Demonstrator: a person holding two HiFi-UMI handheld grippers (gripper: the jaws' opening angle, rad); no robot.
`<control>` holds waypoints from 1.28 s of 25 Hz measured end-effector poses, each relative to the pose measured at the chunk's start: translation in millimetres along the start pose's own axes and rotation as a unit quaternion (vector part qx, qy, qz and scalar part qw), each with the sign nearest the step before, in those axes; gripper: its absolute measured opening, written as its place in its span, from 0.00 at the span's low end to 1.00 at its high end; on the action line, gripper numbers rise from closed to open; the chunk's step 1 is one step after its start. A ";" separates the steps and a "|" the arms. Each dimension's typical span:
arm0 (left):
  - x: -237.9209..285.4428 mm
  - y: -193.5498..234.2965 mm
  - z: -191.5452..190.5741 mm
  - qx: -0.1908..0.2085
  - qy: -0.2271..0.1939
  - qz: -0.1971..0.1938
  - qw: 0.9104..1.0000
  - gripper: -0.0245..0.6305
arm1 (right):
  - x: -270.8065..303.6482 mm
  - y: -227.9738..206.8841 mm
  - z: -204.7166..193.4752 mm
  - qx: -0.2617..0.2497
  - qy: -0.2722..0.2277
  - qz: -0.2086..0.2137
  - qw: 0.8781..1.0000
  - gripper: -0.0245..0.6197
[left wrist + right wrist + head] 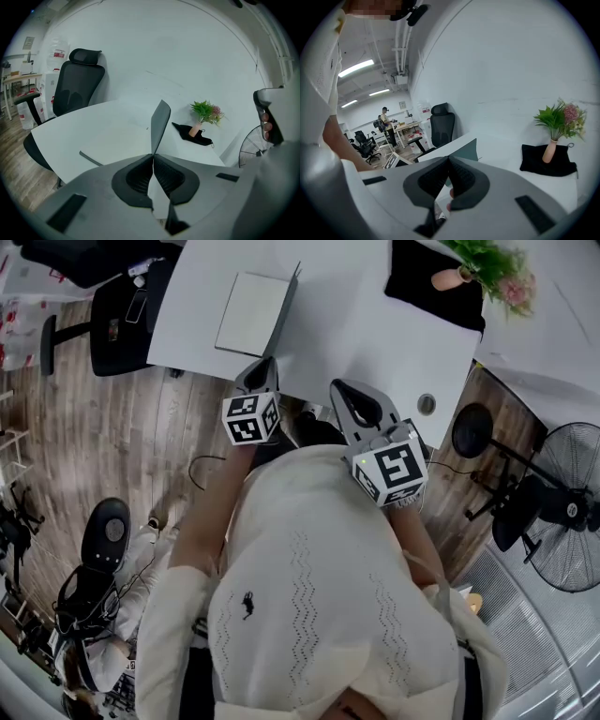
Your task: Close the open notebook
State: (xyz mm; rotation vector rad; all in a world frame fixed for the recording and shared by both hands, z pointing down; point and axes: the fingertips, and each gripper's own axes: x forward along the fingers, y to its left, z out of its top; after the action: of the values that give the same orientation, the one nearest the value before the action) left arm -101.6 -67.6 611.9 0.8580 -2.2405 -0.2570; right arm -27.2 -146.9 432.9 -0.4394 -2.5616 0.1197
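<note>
On the white table (356, 334), the notebook (248, 313) lies near the person's edge with its grey cover (160, 124) standing roughly upright, judged about half closed; the left gripper (153, 157) appears clamped on the cover's near end, the right gripper (449, 159) is pressed together and empty, and lowering the cover flat remains
</note>
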 end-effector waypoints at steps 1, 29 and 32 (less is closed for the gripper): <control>-0.3 0.8 0.4 0.001 0.000 0.001 1.000 0.07 | 0.7 0.3 0.2 0.000 0.000 0.000 1.000 0.04; 0.2 53.3 1.4 -0.004 0.041 0.032 0.999 0.06 | 25.9 6.1 15.1 0.005 -0.002 -0.018 1.000 0.04; 1.8 56.9 0.4 -0.003 0.048 0.030 0.998 0.06 | 29.3 6.8 16.8 0.006 -0.002 -0.022 1.000 0.04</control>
State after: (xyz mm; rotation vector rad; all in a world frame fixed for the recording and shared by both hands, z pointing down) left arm -131.6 -25.6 635.9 0.7815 -2.1713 -0.1888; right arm -57.6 -130.6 431.8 -0.3795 -2.5719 0.1203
